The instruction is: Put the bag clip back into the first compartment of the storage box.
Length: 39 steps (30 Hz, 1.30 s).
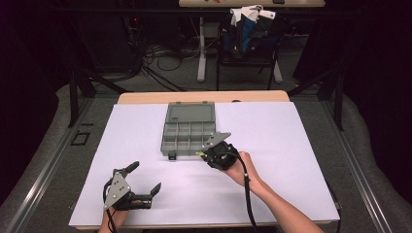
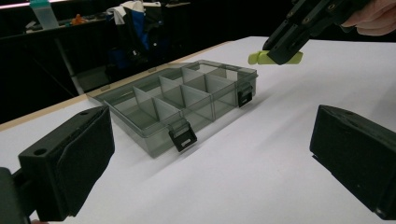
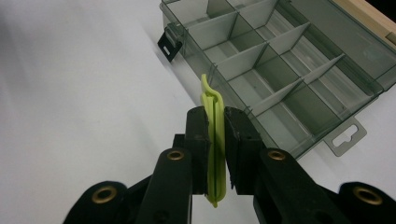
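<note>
A small lime-green plastic clip [image 3: 214,140], flat and narrow, is clamped edge-on between the two black jaws of the right claw [image 3: 215,154], its rounded tip poking out beyond them. In the high view, the right claw [image 1: 214,154] sits at centre frame, held just off the lower right corner of a smoky grey, see-through plastic organiser box [image 1: 187,132]. The box lies open on the white-covered bench [image 1: 291,145], its lid folded back toward the top of the frame, its tray split by thin dividers into small compartments that look empty. The left gripper view shows the clip [image 2: 273,58] in the air at upper right, above and just beyond the box's near wall [image 2: 205,116].

The left claw [image 1: 133,187] rests at lower left, well apart from the box, its jaws wide apart and holding nothing.

To place the clip well, carry it over one compartment, tip it down inside the dividers, and only then part the jaws.
</note>
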Tool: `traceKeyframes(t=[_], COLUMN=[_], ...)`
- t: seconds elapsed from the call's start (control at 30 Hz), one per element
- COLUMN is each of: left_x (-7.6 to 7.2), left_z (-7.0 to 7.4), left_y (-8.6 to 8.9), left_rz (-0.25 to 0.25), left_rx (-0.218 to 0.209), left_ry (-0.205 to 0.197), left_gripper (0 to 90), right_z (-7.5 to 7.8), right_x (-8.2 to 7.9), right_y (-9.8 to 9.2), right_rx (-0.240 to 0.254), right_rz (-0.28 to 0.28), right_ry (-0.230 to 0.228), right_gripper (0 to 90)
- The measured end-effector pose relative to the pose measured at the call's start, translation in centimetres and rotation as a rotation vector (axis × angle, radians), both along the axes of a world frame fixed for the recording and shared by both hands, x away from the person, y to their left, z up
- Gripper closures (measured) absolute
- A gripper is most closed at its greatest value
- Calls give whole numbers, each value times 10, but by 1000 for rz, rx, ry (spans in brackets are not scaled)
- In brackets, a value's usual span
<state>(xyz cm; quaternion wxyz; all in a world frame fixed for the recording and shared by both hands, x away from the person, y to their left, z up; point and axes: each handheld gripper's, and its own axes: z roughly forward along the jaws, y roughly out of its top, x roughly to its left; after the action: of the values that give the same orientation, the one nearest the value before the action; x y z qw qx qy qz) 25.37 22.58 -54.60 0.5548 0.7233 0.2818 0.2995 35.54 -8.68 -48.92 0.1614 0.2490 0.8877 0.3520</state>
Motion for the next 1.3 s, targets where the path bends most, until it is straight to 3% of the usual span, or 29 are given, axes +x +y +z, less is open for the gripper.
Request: traceKeyframes(t=[1.3], left_x=[0], left_z=[0], left_y=[0], left_rz=[2], left_rx=[2], left_ry=[-3], left_gripper=[0], right_z=[6], right_x=[46], right_y=[25], right_rx=[6], right_rz=[-30], right_ry=[14], right_gripper=[805])
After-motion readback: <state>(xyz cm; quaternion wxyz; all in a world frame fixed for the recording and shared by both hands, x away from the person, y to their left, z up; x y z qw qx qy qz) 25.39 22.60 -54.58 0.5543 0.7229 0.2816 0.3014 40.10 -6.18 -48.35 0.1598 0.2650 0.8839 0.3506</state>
